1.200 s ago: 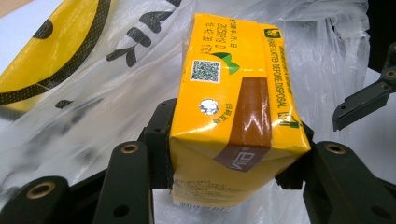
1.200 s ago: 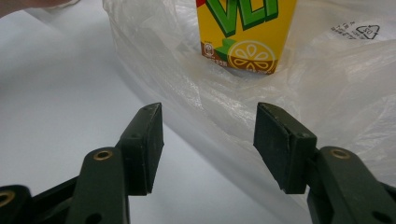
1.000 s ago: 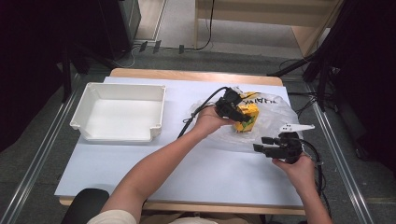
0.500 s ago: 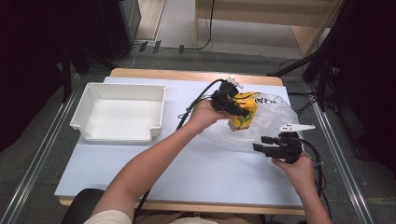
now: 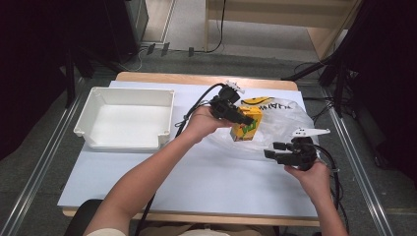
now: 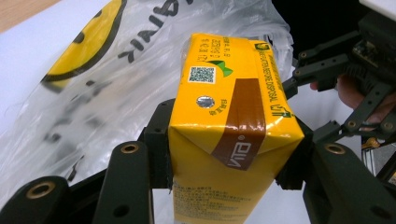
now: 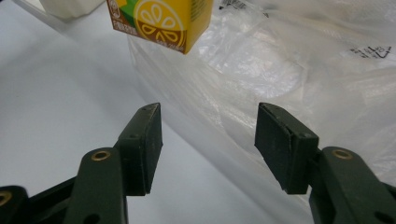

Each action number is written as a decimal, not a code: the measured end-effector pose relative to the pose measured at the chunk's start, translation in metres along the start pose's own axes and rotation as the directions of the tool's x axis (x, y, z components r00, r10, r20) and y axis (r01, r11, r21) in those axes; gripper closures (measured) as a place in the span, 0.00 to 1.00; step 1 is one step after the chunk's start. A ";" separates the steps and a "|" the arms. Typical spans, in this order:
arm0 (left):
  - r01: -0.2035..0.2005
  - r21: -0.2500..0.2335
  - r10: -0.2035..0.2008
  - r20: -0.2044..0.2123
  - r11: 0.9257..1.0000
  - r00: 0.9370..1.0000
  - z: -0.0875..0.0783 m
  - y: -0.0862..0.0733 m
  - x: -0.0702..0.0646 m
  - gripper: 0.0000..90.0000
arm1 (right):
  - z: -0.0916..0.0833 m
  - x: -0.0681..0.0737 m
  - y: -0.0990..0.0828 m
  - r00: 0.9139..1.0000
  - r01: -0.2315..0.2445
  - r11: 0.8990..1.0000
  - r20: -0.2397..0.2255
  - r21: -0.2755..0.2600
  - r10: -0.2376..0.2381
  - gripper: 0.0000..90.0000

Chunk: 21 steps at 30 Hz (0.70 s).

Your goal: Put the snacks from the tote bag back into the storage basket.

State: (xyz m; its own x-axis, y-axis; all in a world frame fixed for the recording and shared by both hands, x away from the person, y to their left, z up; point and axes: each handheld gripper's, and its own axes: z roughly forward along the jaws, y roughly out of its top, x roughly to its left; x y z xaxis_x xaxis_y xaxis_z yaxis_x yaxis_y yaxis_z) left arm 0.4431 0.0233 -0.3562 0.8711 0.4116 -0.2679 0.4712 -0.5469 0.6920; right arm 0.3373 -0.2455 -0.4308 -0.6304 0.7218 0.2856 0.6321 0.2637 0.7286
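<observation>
Left gripper: raised off the table on an outstretched forearm, jaws clamped on their load.
Right gripper: low near the table's right edge, jaws apart, nothing between them.

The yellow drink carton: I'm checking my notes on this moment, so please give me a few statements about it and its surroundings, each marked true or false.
1. The left gripper holds the yellow drink carton between its jaws. True.
2. The carton lies inside the white tray. False: it is held up over the clear plastic bag, apart from the tray.
3. The right gripper grips the bag. False: its jaws stand open with nothing between them.
4. The bag bears a yellow smiley print. True.
5. The tray holds nothing. True.
</observation>
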 end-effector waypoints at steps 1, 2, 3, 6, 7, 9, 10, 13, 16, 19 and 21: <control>0.001 -0.002 -0.001 -0.002 1.000 1.000 -0.001 -0.001 0.000 0.58 | 0.000 0.000 0.001 1.000 -0.005 1.000 -0.002 -0.002 0.005 0.47; -0.002 -0.001 0.002 -0.003 1.000 1.000 -0.004 -0.004 0.000 0.58 | 0.000 0.000 0.002 1.000 -0.003 1.000 0.001 0.001 0.003 0.46; 0.008 -0.007 -0.008 -0.002 1.000 1.000 -0.006 -0.006 0.000 0.58 | 0.000 0.000 0.004 1.000 -0.004 1.000 0.007 -0.002 0.004 0.44; 0.008 -0.010 -0.008 -0.001 1.000 1.000 -0.011 -0.009 0.001 0.58 | -0.001 0.004 0.005 1.000 0.014 1.000 0.022 -0.002 -0.014 0.43; 0.007 -0.013 -0.007 -0.003 1.000 1.000 -0.013 -0.010 0.001 0.58 | 0.000 0.004 0.005 1.000 0.020 1.000 0.024 -0.007 -0.020 0.43; 0.005 -0.019 -0.006 -0.008 1.000 1.000 -0.017 -0.012 0.001 0.58 | 0.001 0.004 0.006 1.000 0.021 1.000 0.017 -0.009 -0.021 0.42; 0.008 -0.021 -0.009 -0.010 1.000 1.000 -0.019 -0.013 0.001 0.58 | 0.002 0.004 0.006 1.000 0.021 1.000 0.017 -0.010 -0.021 0.41; 0.004 -0.024 -0.004 -0.009 1.000 1.000 -0.025 -0.015 0.000 0.58 | 0.004 0.003 0.008 1.000 0.004 1.000 -0.022 -0.008 -0.004 0.39; -0.002 -0.027 0.002 -0.010 1.000 1.000 -0.029 -0.015 -0.001 0.58 | 0.005 0.000 0.010 0.999 -0.003 1.000 -0.041 -0.012 0.002 0.36; -0.006 -0.035 0.006 -0.011 0.999 1.000 -0.034 -0.016 -0.002 0.58 | 0.007 0.001 0.012 0.999 -0.009 1.000 -0.039 -0.017 0.008 0.36; -0.001 -0.042 0.001 -0.007 0.999 1.000 -0.037 -0.018 -0.002 0.58 | 0.008 0.003 0.012 0.999 -0.008 1.000 -0.035 -0.018 0.007 0.36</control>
State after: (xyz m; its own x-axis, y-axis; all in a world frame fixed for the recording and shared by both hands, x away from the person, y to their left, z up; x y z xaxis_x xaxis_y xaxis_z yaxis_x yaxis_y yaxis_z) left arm 0.4279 0.0595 -0.3429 0.8706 0.4159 -0.2628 0.4639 -0.5161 0.7200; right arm 0.3470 -0.2352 -0.4260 -0.6412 0.7010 0.3123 0.6286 0.2464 0.7376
